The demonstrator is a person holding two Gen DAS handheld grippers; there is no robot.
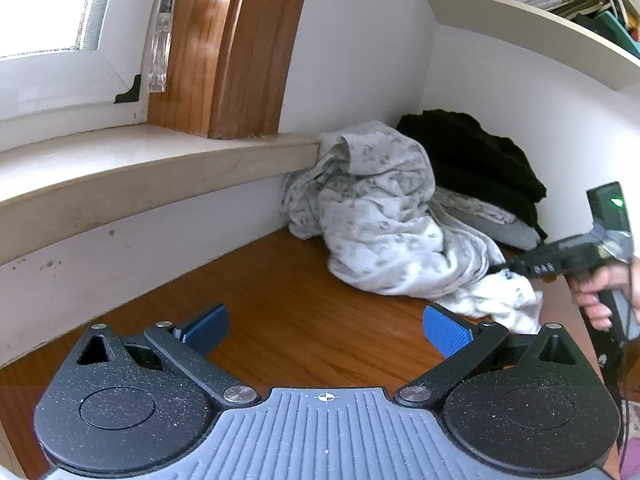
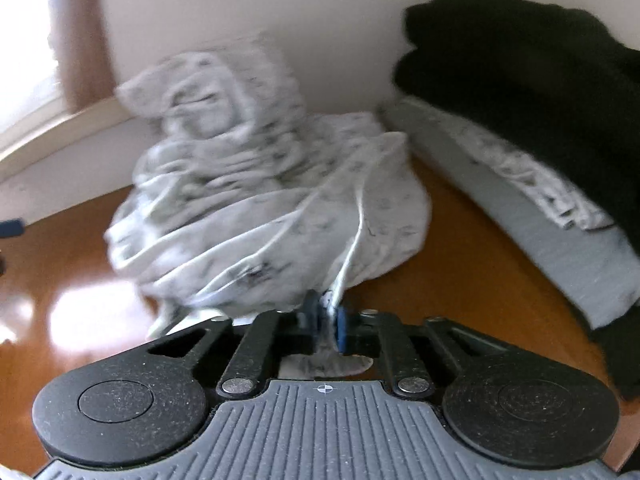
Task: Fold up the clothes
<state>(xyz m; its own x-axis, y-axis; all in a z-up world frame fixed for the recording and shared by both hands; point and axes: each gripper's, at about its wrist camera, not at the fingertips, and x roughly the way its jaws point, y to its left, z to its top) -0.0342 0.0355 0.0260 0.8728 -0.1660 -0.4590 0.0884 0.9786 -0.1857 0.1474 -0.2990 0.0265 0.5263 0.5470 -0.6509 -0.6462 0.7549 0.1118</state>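
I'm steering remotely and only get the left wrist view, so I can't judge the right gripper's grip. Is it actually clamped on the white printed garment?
Observer: Yes. In the right wrist view the right gripper is shut, with a bunch of the white printed garment pinched between its blue pads.
Operator: Is the cloth slack or pulled?
Observer: Pulled: creases run from the pile straight into the pinch point.
Operator: And what lies right of the pile?
Observer: A folded grey garment under a black garment, apart from the white one, with bare wooden table between them.
Operator: My left gripper?
Observer: The left gripper is open over the table, holding nothing.
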